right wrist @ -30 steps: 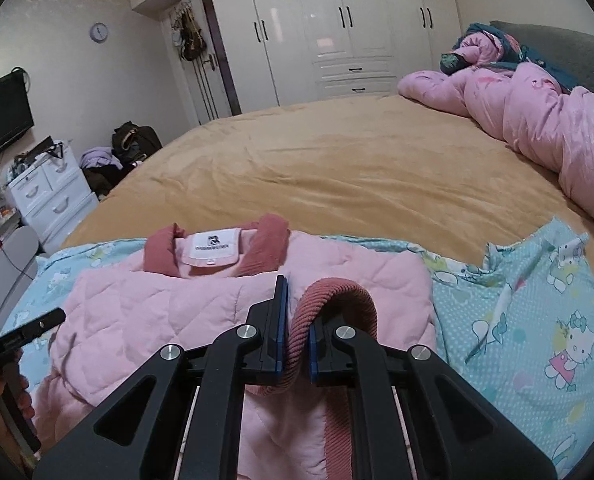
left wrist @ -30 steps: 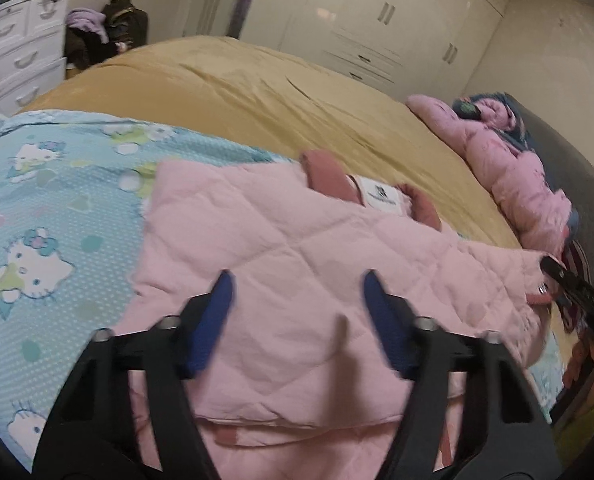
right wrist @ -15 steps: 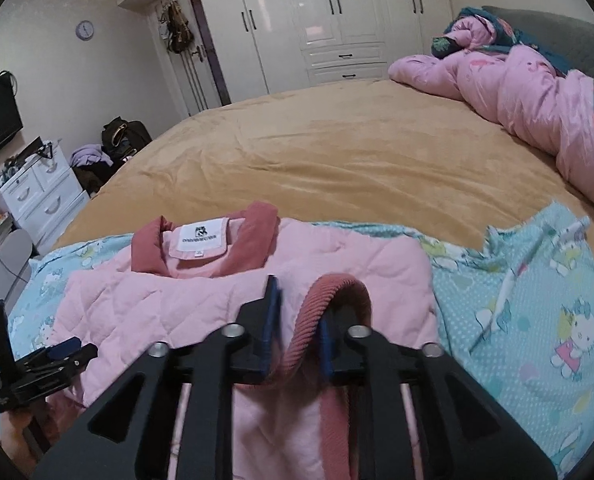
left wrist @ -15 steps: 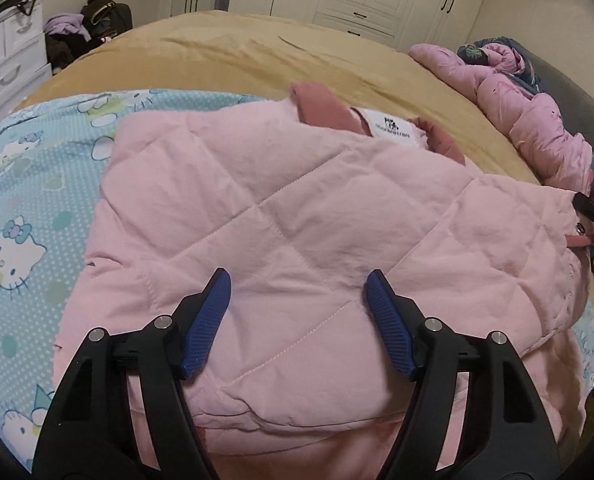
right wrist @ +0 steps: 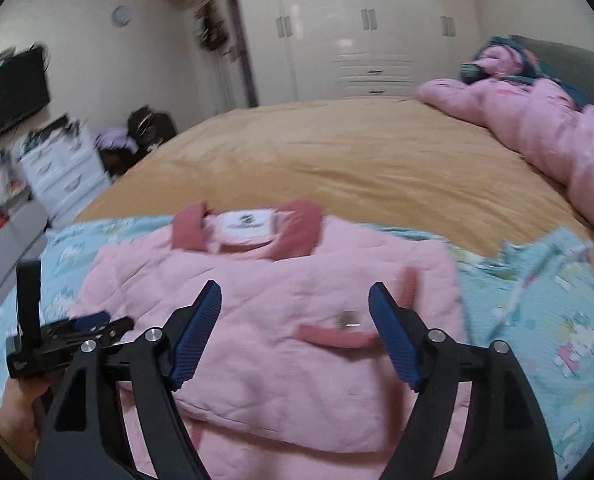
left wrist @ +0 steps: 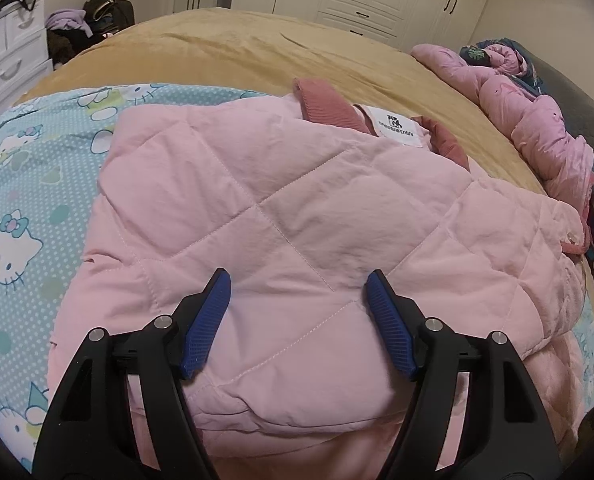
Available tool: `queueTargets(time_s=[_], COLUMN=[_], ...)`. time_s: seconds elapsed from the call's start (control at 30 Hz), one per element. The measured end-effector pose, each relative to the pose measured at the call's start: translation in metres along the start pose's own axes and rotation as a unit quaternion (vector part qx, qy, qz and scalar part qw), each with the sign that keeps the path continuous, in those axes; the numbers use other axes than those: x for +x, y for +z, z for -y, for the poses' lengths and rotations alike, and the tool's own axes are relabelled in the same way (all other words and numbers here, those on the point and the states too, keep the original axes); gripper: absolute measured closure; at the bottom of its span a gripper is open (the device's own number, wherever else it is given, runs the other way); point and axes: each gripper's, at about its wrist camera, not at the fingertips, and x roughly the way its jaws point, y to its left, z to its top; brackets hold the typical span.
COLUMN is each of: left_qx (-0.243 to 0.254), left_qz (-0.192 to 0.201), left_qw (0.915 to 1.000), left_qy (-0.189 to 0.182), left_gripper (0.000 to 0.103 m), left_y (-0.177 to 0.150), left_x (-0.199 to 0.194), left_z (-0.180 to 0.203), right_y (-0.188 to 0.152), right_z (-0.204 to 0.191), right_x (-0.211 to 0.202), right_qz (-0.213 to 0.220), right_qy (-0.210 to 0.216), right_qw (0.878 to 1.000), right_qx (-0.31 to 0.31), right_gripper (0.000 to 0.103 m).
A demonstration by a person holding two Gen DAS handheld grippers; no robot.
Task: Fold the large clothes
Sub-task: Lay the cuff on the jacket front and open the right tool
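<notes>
One pink jacket on the bed; two grippers, left and right, both wide open, apparently empty.

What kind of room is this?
A bedroom, most likely. There is a big bed with a mustard-yellow cover, tall white wardrobes along the wall, and a white chest of drawers beside it.
</notes>
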Motion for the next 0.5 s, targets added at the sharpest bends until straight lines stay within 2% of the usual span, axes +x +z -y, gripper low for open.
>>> queueTargets(time_s=[0.13,0.37,0.4,0.47,0.5], left_qx=[0.002,0.006,0.007,0.009,0.010], left_qz=[0.000,0.001,0.002,0.002,0.002], left_qw=[1.0000,1.0000,1.0000,0.9999,0.9999], left_qy=[0.003,0.006,0.006,0.007,0.008], left_gripper=[0.040,0.040,0.040,0.040,0.040], left_y=[0.000,0.000,0.000,0.000,0.000], left_x=[0.000,0.001,0.001,0.002,0.002], left_z=[0.001,0.003,0.003,0.004,0.004], right_y=[0.001,-0.012,-0.015,-0.020,-0.023], right_z=[-0.025,-0.024,-0.022,-0.017,-0.015], right_x=[0.031,0.066,0.072,0.081,0.084], right_qz=[-0.045,-0.110,-0.121,-0.134,-0.137], right_qy=[-0.001,-0.020,-0.022,-0.026,-0.027], right_qw=[0.998,0.992,0.991,0.990,0.989], right_qx=[-0.048,-0.052,-0.051,-0.047,-0.046], right_gripper=[0.028,0.026,0.025,0.017,0.017])
